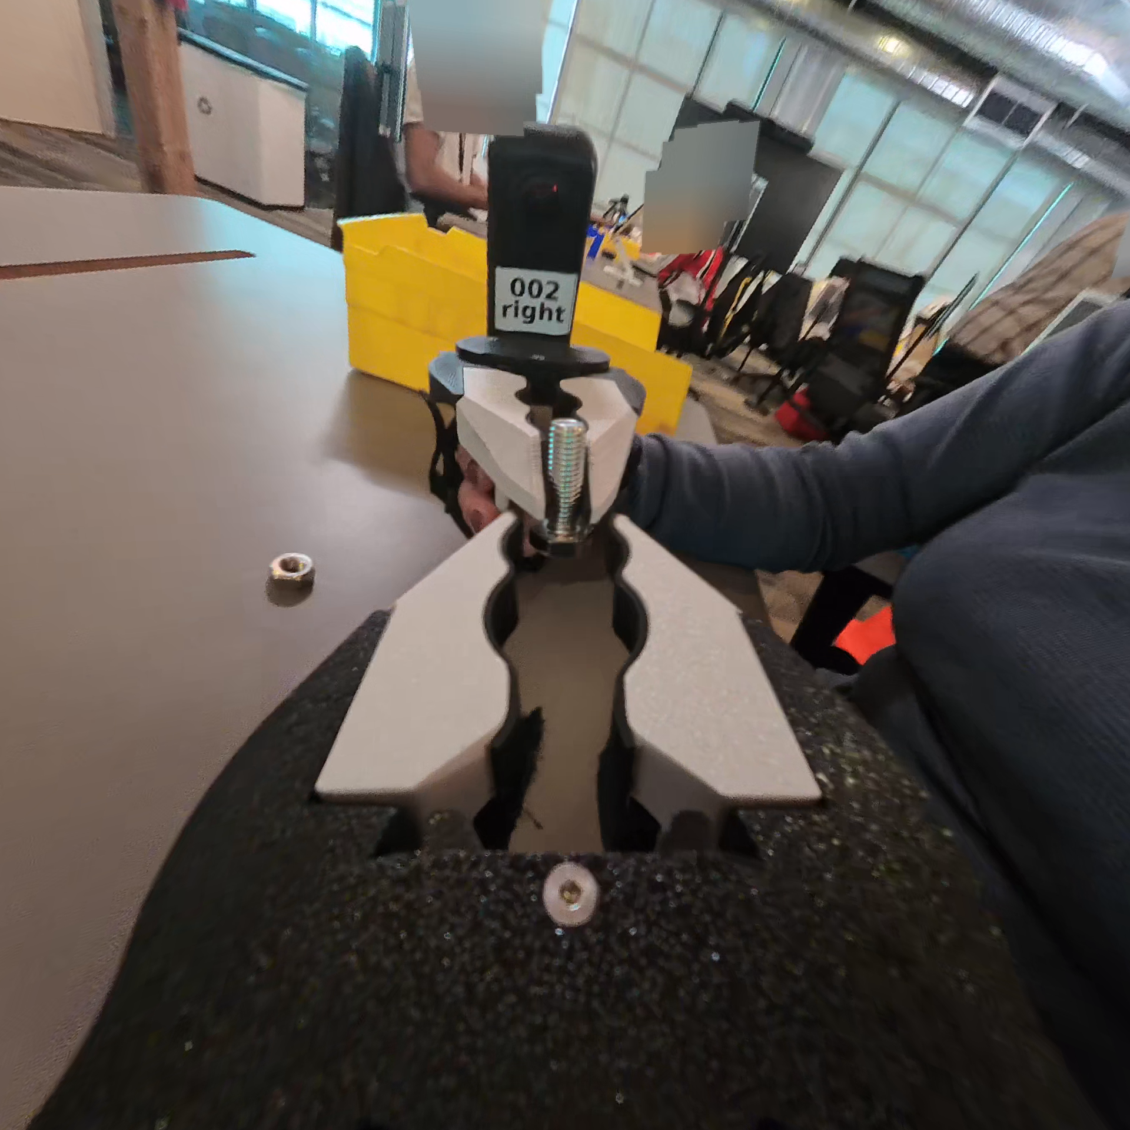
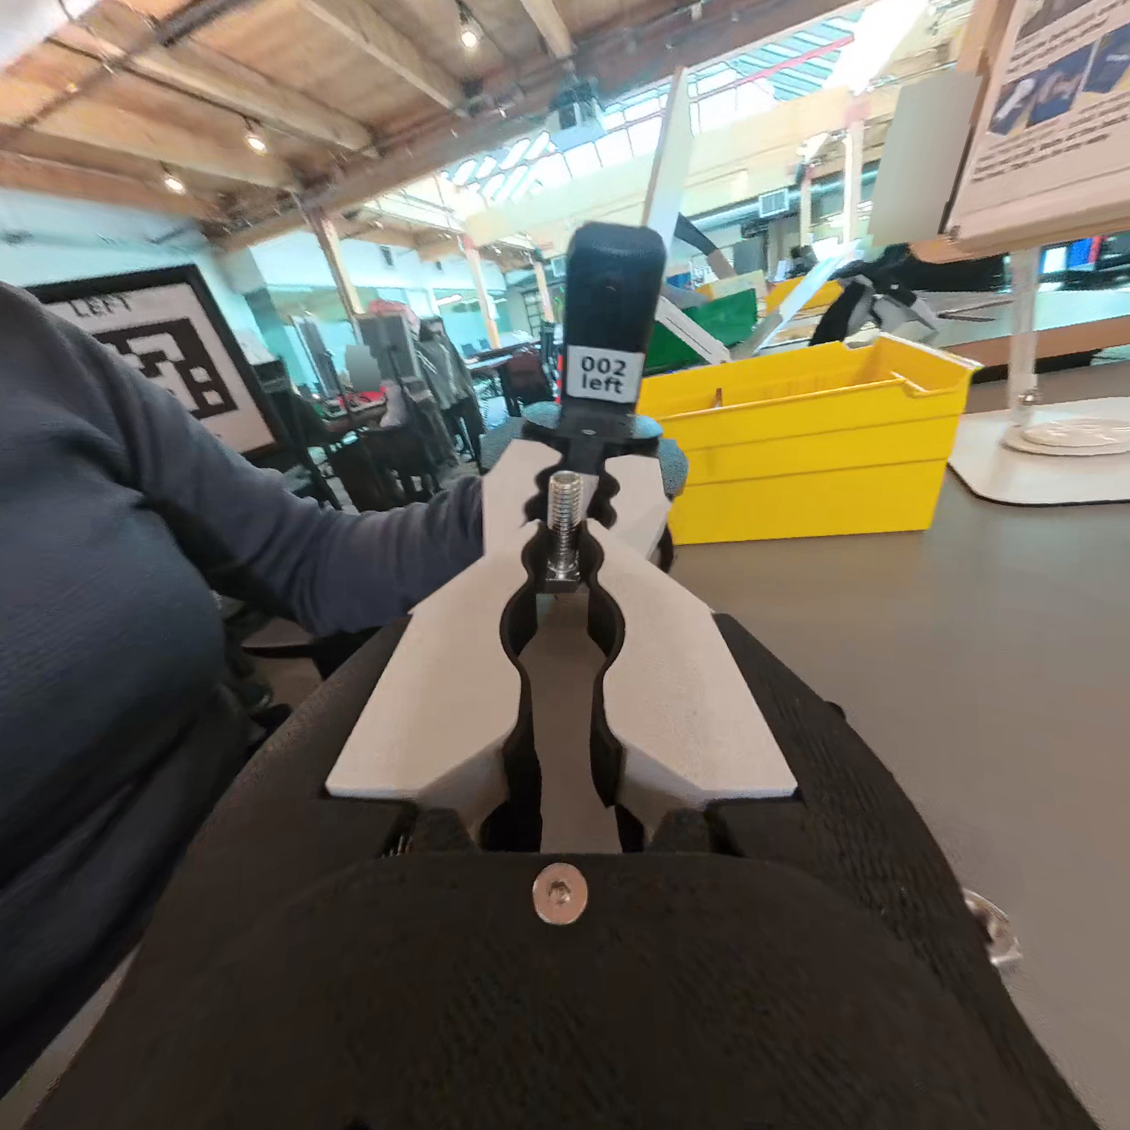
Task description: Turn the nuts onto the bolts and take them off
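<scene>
On the brown table (image 1: 153,428), off to the left of the left gripper (image 1: 561,538), a small shiny nut (image 1: 291,568) lies flat by itself. It is well apart from both grippers.

The left gripper's two white fingers (image 1: 452,660) are spread apart with nothing gripped between them. Their tips sit close on either side of the bolt's head but do not pinch it.

Right in front of it, facing it, is the right gripper (image 2: 561,541). It is pinching the silver bolt (image 1: 565,477). The bolt stands up straight, with its head at the bottom and its bare threads pointing up. A hand (image 1: 480,495) holds this gripper from below.

Each gripper has a black camera (image 1: 541,202) on top. Each camera has a small white label (image 1: 534,299) with dark writing on it.

Behind the grippers a yellow bin (image 2: 795,465) sits on the table. To the right of the left gripper is the person's dark blue sleeve (image 1: 825,477).

In the right wrist view, far to the left of the right gripper, a white board (image 2: 171,361) shows black squares and a word on top. To the far right a white stand (image 2: 1039,452) holds up a poster (image 2: 1052,92) with pictures and writing too blurred to read.
</scene>
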Available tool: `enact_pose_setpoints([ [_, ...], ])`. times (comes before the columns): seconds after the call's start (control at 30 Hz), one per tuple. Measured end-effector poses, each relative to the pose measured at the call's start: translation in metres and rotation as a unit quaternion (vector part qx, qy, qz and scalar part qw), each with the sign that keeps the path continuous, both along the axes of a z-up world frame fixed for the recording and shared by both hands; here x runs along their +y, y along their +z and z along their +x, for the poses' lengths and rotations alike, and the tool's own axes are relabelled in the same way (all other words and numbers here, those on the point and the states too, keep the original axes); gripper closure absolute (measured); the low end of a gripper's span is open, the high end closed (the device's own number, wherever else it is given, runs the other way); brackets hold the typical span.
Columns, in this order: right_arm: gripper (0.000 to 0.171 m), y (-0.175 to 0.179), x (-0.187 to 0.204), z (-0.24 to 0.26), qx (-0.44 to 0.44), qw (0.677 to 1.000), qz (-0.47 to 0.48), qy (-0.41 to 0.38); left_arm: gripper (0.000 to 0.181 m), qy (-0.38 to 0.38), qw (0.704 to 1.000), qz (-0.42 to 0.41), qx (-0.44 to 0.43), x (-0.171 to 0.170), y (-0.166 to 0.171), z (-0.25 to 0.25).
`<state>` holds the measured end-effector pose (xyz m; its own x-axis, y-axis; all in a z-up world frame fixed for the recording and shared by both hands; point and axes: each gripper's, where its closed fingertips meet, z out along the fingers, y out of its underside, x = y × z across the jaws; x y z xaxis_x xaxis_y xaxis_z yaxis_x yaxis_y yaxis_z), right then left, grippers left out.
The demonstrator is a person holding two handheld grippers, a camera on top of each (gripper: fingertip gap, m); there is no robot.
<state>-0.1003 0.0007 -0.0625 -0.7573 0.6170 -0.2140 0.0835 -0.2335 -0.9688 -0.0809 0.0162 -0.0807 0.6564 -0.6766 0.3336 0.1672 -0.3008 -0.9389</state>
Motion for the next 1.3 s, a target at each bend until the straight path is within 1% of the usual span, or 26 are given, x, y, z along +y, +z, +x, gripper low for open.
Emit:
enact_pose_setpoints([
  [0.07, 0.163, 0.002, -0.001, 0.002, 0.0, 1.0, -0.01, 0.01, 0.164, -0.009, 1.0, 0.008, -0.016, -0.002, 0.002, 0.001],
  [0.13, 0.163, 0.0, -0.002, 0.003, -0.004, 1.0, -0.005, 0.013, 0.164, -0.004, 1.0, 0.012, 0.0, -0.002, -0.001, 0.0],
  [0.17, 0.163, -0.002, 0.0, 0.001, -0.005, 1.0, 0.0, 0.002, 0.164, 0.012, 1.0, 0.019, 0.018, 0.0, -0.003, -0.004],
  [0.23, 0.162, -0.005, 0.005, -0.006, -0.018, 1.0, 0.007, -0.025, 0.164, 0.055, 0.995, 0.034, 0.071, 0.006, -0.008, -0.013],
  [0.27, 0.157, -0.008, 0.006, -0.009, -0.027, 0.999, 0.016, -0.036, 0.164, 0.081, 0.99, 0.039, 0.107, 0.01, -0.013, -0.019],
  [0.37, 0.161, -0.019, 0.013, -0.019, -0.035, 0.994, 0.057, -0.083, 0.164, 0.134, 0.968, 0.05, 0.208, 0.018, -0.025, -0.03],
  [0.43, 0.161, -0.023, 0.015, -0.023, -0.029, 0.992, 0.078, -0.099, 0.164, 0.148, 0.959, 0.059, 0.235, 0.02, -0.027, -0.032],
  [0.5, 0.163, -0.021, 0.012, -0.019, -0.02, 0.993, 0.084, -0.083, 0.164, 0.121, 0.968, 0.063, 0.209, 0.015, -0.023, -0.025],
  [0.6, 0.163, -0.009, -0.001, 0.003, -0.024, 0.999, 0.039, 0.008, 0.164, 0.015, 0.995, 0.049, 0.088, -0.004, -0.01, 0.001],
  [0.67, 0.163, -0.004, -0.003, 0.009, -0.021, 0.999, 0.015, 0.033, 0.16, -0.017, 0.998, 0.044, 0.044, -0.01, -0.005, 0.006],
  [0.7, 0.163, -0.003, -0.004, 0.011, -0.022, 0.999, 0.009, 0.041, 0.164, -0.017, 0.998, 0.046, 0.045, -0.01, -0.006, 0.006],
  [0.77, 0.163, -0.003, -0.004, 0.011, -0.023, 0.999, 0.011, 0.044, 0.165, -0.013, 0.997, 0.05, 0.06, -0.009, -0.007, 0.006],
  [0.87, 0.163, -0.004, -0.005, 0.013, -0.023, 0.998, 0.013, 0.05, 0.157, -0.016, 0.997, 0.043, 0.057, -0.009, -0.008, 0.007],
  [0.93, 0.163, -0.006, -0.007, 0.014, -0.023, 0.998, 0.023, 0.052, 0.15, -0.046, 0.998, 0.031, 0.031, -0.014, -0.008, 0.014],
  [0.97, 0.163, -0.007, -0.008, 0.015, -0.023, 0.998, 0.029, 0.054, 0.151, -0.055, 0.998, 0.024, 0.018, -0.015, -0.008, 0.016],
  [1.0, 0.164, -0.007, -0.009, 0.015, -0.023, 0.998, 0.033, 0.056, 0.155, -0.056, 0.998, 0.018, 0.013, -0.014, -0.009, 0.017],
  [1.03, 0.163, -0.007, -0.011, 0.016, -0.02, 0.997, 0.036, 0.057, 0.163, -0.048, 0.999, 0.019, 0.016, -0.012, -0.01, 0.015],
  [1.17, 0.163, -0.009, -0.011, 0.014, -0.01, 0.997, 0.06, 0.045, 0.164, -0.029, 0.998, 0.033, 0.048, -0.009, -0.012, 0.011],
  [1.23, 0.163, -0.007, -0.003, 0.009, 0.0, 0.998, 0.067, 0.01, 0.164, 0.01, 0.997, 0.043, 0.066, -0.001, -0.012, 0.003],
  [1.3, 0.157, 0.003, 0.014, 0.004, 0.022, 0.997, 0.052, -0.043, 0.164, 0.068, 0.992, 0.05, 0.091, 0.01, -0.015, -0.012],
])
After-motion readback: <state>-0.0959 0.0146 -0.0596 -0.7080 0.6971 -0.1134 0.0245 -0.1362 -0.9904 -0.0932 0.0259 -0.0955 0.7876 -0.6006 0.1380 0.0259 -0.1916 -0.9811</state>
